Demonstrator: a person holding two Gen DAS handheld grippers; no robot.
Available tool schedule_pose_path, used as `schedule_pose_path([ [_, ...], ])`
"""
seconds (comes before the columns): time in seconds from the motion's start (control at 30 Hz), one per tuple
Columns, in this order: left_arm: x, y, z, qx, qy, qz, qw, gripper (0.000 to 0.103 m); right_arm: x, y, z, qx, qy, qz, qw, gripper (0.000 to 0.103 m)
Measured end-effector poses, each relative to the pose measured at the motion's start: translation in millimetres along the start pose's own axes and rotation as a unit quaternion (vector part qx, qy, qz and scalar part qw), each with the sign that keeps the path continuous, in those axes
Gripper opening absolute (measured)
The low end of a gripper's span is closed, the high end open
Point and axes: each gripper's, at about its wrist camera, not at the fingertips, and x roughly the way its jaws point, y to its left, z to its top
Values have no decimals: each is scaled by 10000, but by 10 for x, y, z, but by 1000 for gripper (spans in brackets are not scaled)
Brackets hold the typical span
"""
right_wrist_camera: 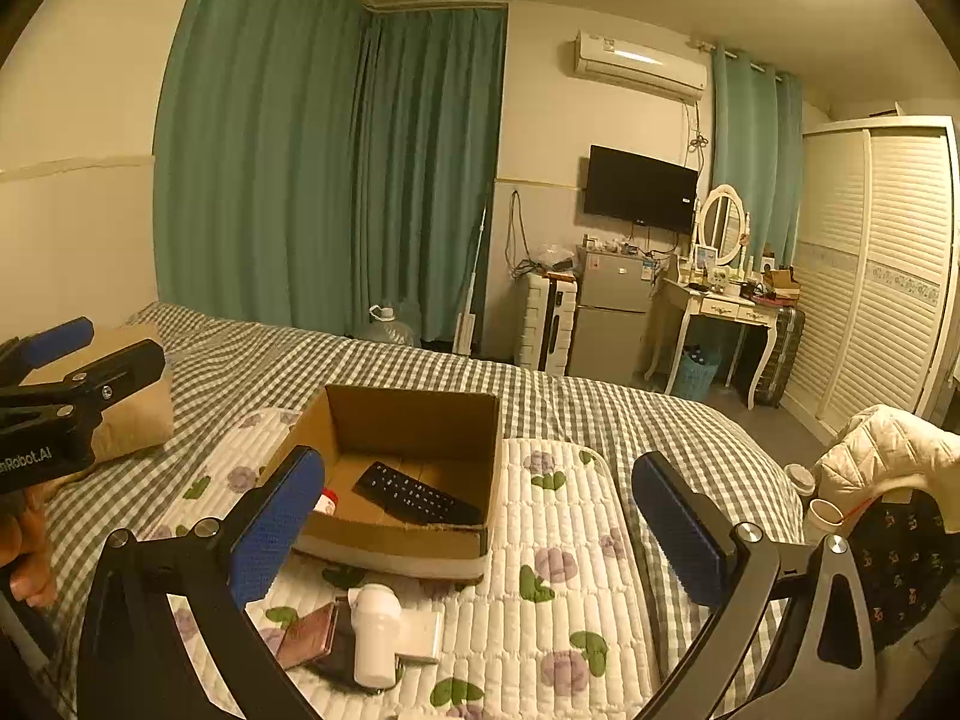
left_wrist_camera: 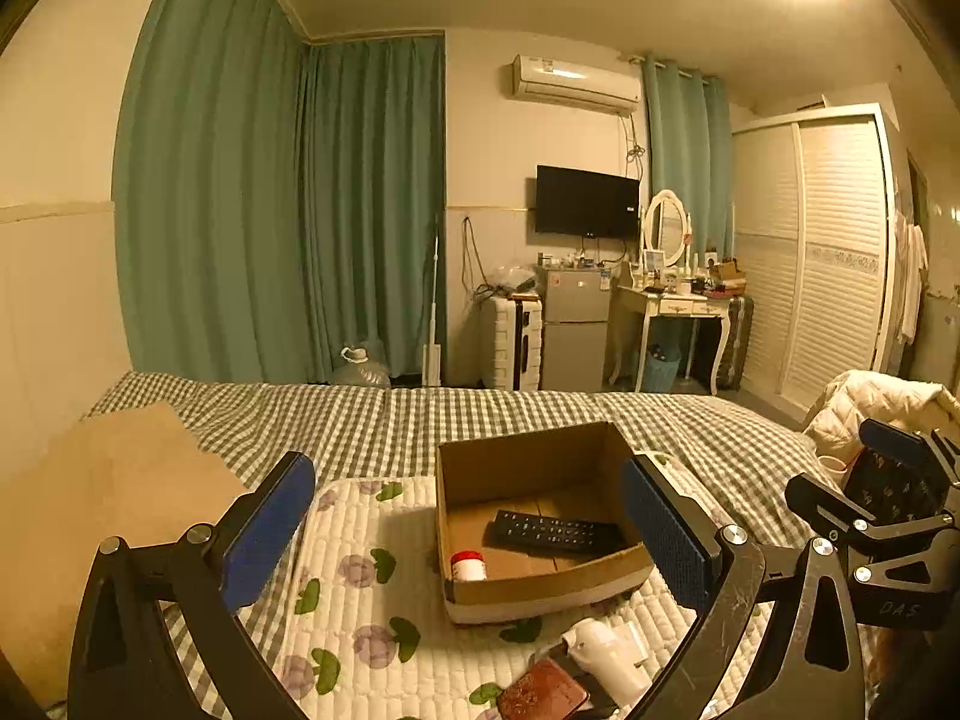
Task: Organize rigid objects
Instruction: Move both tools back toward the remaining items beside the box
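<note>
An open cardboard box (left_wrist_camera: 612, 579) (right_wrist_camera: 420, 414) sits on a floral quilted pad on the bed. Inside lie a black remote (left_wrist_camera: 555, 531) (right_wrist_camera: 414, 495) and a small white bottle with a red cap (left_wrist_camera: 468, 565) (right_wrist_camera: 327, 501). In front of the box on the pad lie a white bottle-shaped object (left_wrist_camera: 606, 657) (right_wrist_camera: 375, 636), a reddish-brown phone or wallet (left_wrist_camera: 543, 693) (right_wrist_camera: 306, 636) and a flat white item (right_wrist_camera: 420, 633). My left gripper (left_wrist_camera: 468, 537) is open and empty above the box's near side. My right gripper (right_wrist_camera: 480, 522) is open and empty, just right of the left one.
The quilted pad (right_wrist_camera: 570, 516) lies on a green checked bedspread (left_wrist_camera: 372, 414). A tan pillow (left_wrist_camera: 114, 516) lies at the left. A chair with a white jacket (right_wrist_camera: 888, 450) stands at the bed's right edge. A fridge, dresser and wardrobe stand beyond the bed.
</note>
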Motion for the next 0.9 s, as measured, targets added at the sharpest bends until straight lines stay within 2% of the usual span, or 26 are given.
schedule_pose_path([
  [0.2,-32,-91,-132,162,33,24,9999,103,-1,-48,-202,-25,83,-49,10000,103],
  [0.57,362,-165,-677,133,819,-109,9965,103,164,-69,-552,105,466,-129,9988,103],
  [0.77,523,-169,-988,342,1138,-82,9929,103,385,16,-874,127,983,-158,9950,103],
  [0.87,604,-173,-1196,433,1417,-113,9889,103,514,42,-1177,99,1422,-204,9896,103],
  [0.9,633,-175,-1259,460,1489,-129,9877,103,514,42,-1177,99,1422,-204,9896,103],
])
